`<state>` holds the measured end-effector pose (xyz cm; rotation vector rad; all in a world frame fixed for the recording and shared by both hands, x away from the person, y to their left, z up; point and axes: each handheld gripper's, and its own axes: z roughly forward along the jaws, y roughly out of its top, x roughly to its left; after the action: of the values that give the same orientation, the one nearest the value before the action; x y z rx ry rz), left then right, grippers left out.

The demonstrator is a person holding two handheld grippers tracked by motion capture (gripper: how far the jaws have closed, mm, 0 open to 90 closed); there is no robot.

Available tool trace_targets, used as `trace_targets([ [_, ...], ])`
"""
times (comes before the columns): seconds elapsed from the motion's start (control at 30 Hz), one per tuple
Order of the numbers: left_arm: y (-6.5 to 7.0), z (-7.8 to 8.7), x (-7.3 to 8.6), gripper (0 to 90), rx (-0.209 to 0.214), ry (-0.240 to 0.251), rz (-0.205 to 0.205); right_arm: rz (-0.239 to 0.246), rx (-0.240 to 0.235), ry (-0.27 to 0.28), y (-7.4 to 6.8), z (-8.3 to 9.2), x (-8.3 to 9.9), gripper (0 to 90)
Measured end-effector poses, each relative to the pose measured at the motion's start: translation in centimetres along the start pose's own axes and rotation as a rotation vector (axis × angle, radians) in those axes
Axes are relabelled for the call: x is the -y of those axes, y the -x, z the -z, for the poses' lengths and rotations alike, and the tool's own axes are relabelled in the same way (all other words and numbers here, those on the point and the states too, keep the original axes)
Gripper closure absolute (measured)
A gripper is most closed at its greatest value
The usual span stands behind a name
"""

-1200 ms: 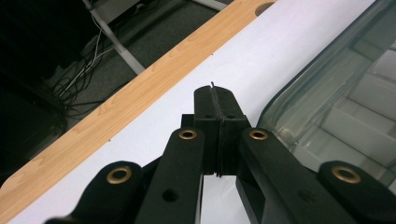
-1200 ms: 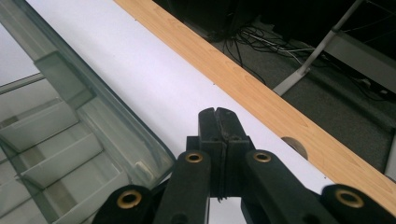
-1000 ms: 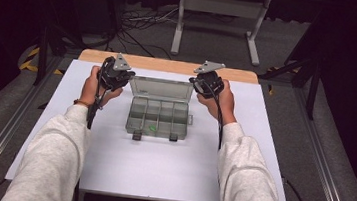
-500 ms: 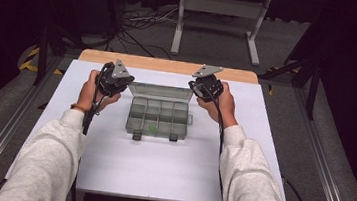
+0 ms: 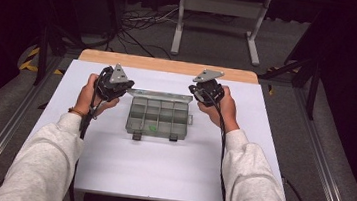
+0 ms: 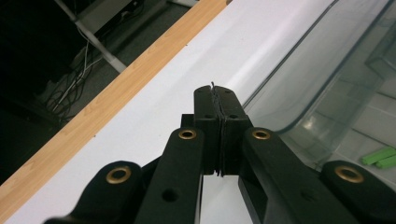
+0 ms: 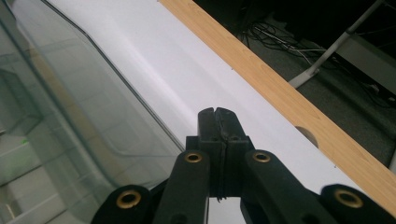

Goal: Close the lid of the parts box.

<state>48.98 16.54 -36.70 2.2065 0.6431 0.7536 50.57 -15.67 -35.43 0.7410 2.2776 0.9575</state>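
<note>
Between both grippers — left (image 5: 126, 91), right (image 5: 192, 90), jaws closed (empty) — clear box (image 5: 157, 117) holds green pieces (image 5: 152, 126).

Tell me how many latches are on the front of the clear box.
2: the left latch and the right latch, both dark, on the near edge of the clear box.

A white tabletop (image 5: 159, 169) fills the middle of the high view, with a strip of light wood (image 5: 170, 66) along its far edge. Beyond it, on grey carpeted floor (image 5: 282, 46), stands a pale metal stand (image 5: 216, 6) with two splayed legs, and a tangle of dark cables (image 5: 139, 21) lies to its left. Metal rails (image 5: 328, 166) run along both sides of the tabletop. Yellow-and-black hazard tape (image 5: 32, 60) marks the floor at the far left.
</note>
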Motion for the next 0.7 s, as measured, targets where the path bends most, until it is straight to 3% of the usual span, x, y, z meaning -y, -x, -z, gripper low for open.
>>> trace_targets([
  [0.7, 1.6, 0.3, 1.6, 88.5, 0.067, 0.019, -0.006, 0.03, -0.078, 0.016, -1.8, 0.5, 1.5, 90.0],
])
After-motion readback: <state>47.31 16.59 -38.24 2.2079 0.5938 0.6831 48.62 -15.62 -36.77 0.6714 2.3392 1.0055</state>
